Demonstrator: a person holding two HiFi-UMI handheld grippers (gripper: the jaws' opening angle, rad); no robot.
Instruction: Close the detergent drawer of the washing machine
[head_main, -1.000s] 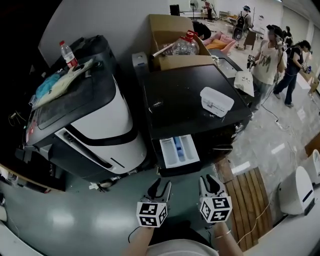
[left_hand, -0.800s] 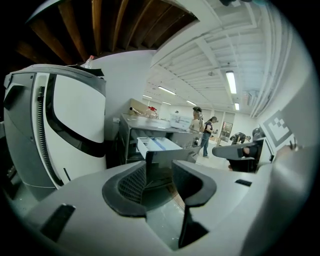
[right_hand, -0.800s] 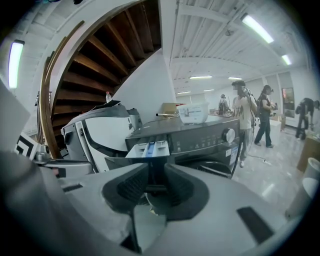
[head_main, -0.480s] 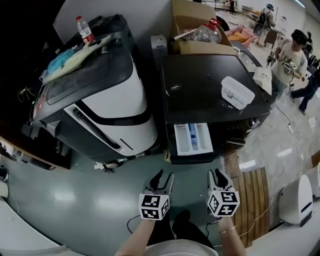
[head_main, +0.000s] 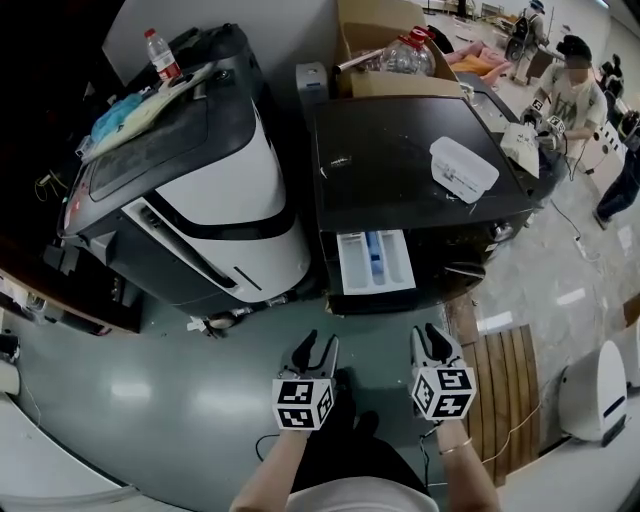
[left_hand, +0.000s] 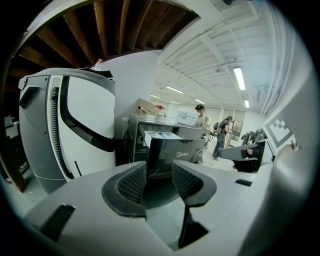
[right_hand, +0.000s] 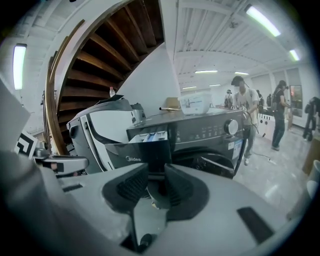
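Observation:
The black washing machine stands in the middle of the head view with its white detergent drawer pulled out over the front. My left gripper is held low, a short way in front of the drawer and slightly to its left; it is open and holds nothing. My right gripper hangs beside it, in front of the machine's right half, also open and holding nothing. The left gripper view shows the drawer ahead beyond the jaws. In the right gripper view the drawer's dark front panel stands straight ahead.
A large white and grey machine stands left of the washer, carrying cloths and a water bottle. A white plastic box lies on the washer's top; a cardboard box sits behind. A wooden slatted mat lies right. People stand at the back right.
The head camera has swung, so the machines sit differently in view. Both grippers stay low in front of the washer, and the drawer is still pulled out.

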